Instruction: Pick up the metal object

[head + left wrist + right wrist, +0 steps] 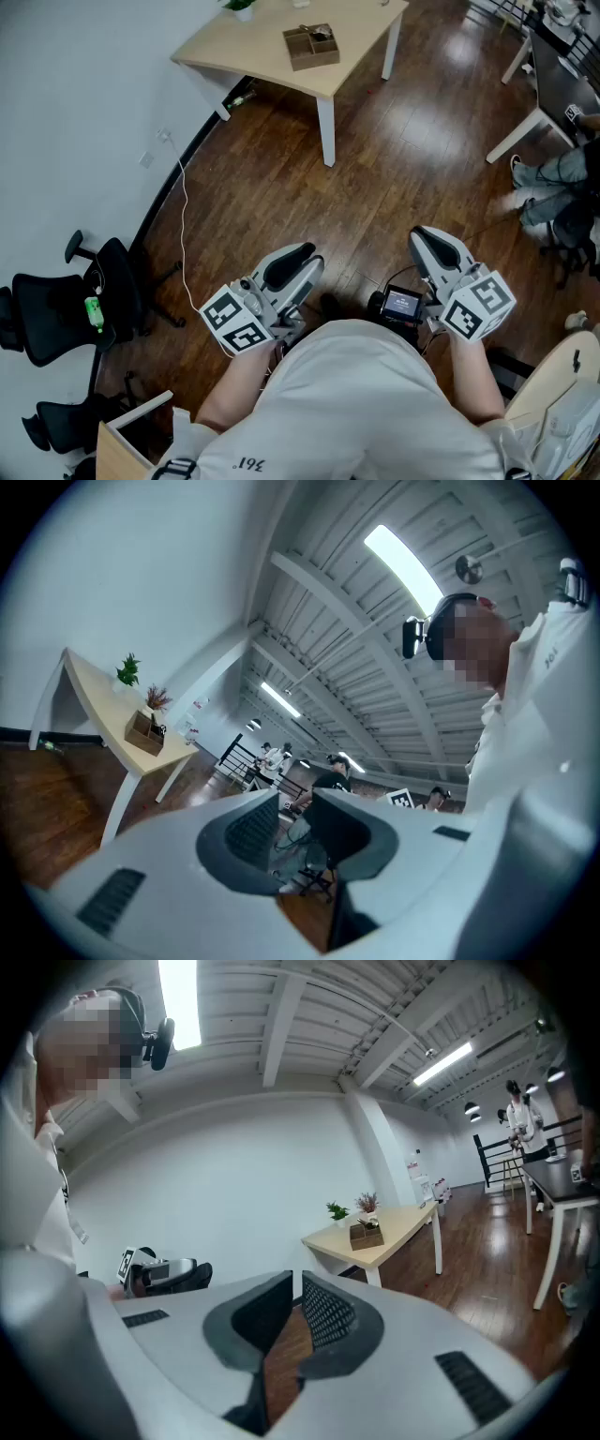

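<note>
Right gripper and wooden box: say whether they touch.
Apart. The head view shows the right gripper near the person's body, the wooden box far off on the table, floor between them.

Operator clothing: a white short-sleeved shirt [366,403] with small dark print [247,463]. A black camera unit [412,636] is mounted at the head.

Left tongs [312,259] and right tongs [425,235]: light grey moulded shells with a dark grey recess around the jaws. The pads [324,1312] are black and ribbed, and the shell has slotted vents. Each unit carries a white cube [234,321] printed with black square markers.
</note>
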{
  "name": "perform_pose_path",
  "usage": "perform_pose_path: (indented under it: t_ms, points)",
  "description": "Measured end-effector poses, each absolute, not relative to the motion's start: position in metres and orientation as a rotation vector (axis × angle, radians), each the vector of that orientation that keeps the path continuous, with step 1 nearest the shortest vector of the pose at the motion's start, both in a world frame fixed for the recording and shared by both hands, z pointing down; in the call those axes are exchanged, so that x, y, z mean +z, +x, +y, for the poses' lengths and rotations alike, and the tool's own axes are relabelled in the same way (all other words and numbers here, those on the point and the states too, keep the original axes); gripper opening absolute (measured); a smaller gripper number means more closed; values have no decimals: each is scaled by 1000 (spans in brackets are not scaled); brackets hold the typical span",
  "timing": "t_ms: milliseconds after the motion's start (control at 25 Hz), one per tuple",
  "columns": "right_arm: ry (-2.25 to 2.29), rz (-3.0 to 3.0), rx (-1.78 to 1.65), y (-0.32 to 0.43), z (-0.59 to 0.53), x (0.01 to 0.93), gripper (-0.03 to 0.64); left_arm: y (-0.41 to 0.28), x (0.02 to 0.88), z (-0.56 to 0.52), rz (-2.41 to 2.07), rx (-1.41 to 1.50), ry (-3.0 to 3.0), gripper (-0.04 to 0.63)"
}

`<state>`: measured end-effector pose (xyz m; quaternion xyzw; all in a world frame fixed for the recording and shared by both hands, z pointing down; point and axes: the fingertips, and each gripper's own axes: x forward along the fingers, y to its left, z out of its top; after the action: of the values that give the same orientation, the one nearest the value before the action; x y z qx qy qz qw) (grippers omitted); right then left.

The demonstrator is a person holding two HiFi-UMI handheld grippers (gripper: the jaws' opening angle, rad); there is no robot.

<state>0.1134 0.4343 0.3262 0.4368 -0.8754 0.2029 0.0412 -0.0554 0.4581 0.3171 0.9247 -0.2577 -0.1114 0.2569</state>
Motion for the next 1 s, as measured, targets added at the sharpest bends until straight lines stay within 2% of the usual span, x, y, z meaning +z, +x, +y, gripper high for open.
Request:
perform_pose_path:
  t_ms: [560, 1000]
  points:
    - [1383, -2636, 654, 96, 428, 343, 17, -72, 332, 448, -645, -273, 2491, 91]
    - [1309, -2673, 651, 109, 360, 351, 17, -62, 329, 392, -724, -276, 2497, 91]
